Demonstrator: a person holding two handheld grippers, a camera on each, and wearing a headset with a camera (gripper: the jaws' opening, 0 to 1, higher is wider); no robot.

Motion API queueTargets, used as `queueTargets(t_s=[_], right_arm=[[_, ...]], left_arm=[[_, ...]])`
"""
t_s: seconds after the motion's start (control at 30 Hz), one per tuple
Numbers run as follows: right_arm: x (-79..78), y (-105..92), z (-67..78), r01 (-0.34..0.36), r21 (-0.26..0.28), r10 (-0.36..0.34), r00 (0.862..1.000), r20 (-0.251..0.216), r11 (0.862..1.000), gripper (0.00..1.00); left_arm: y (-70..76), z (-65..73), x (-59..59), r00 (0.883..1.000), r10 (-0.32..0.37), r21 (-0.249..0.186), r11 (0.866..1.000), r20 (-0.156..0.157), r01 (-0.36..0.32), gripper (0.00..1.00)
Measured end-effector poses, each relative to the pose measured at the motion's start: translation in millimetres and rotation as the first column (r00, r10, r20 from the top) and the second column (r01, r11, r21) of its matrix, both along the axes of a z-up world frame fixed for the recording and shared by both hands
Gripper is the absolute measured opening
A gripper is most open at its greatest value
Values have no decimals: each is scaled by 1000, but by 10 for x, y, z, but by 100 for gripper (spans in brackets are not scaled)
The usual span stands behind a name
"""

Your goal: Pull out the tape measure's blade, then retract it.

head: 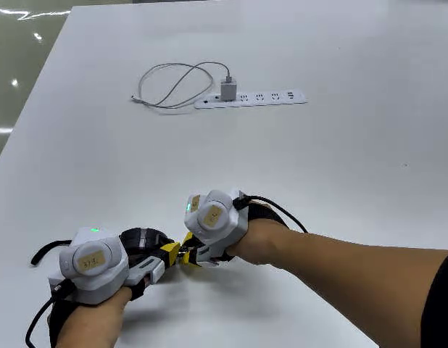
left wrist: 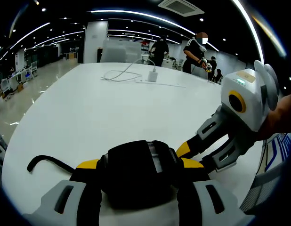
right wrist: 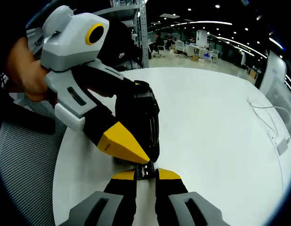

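Worktop (head: 340,159): white and wide, with glossy floor beyond its edge at the upper left of the head view.
Background: an open hall with ceiling light strips; people stand at the upper middle of the left gripper view.
Power strip (head: 256,98): white, lying flat at the upper middle of the head view. A white charger (head: 228,88) is plugged in near its left end, and a white cable (head: 173,85) lies in loops to the left of it.
Tape measure (left wrist: 141,172): black case at the lower left of the head view, well apart from the power strip, held between the left claw's jaws.
Left claw (head: 162,248): clenched on the case, one yellow-tipped jaw pressing each side.
Right claw (right wrist: 146,174): jaws almost together, grasping the small metal blade tip (right wrist: 145,169) just beside the case. Hardly any blade shows between tip and case.
Meeting point: the two claws' yellow tips sit just beside each other at the lower middle of the head view.
Black strap (left wrist: 42,162): curls on the worktop at the lower left of the left gripper view, beside the case.
Forearm (head: 340,261): bare, reaching in from the lower right of the head view to the right claw's body.
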State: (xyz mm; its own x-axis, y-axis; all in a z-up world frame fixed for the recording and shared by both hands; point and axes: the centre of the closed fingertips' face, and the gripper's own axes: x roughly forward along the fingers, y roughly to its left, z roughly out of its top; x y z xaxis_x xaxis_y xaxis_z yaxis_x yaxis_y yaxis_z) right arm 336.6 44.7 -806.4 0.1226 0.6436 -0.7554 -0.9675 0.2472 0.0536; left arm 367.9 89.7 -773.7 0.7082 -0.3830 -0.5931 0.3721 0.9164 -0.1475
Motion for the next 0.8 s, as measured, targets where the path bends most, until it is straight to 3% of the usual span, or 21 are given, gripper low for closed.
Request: queueTargets(t_s=[0.37,0.8], right_arm=[[0,19,7,11,29,-11,1000,-7,1000,11],[-12,25,-4,10,8,-10,1000,-3,1000,11]], left_arm=[[-3,2,-9,1000,1,-1,1000,0,-1,61],[-9,-5,-15,1000,0,2,1000,1,0,62]])
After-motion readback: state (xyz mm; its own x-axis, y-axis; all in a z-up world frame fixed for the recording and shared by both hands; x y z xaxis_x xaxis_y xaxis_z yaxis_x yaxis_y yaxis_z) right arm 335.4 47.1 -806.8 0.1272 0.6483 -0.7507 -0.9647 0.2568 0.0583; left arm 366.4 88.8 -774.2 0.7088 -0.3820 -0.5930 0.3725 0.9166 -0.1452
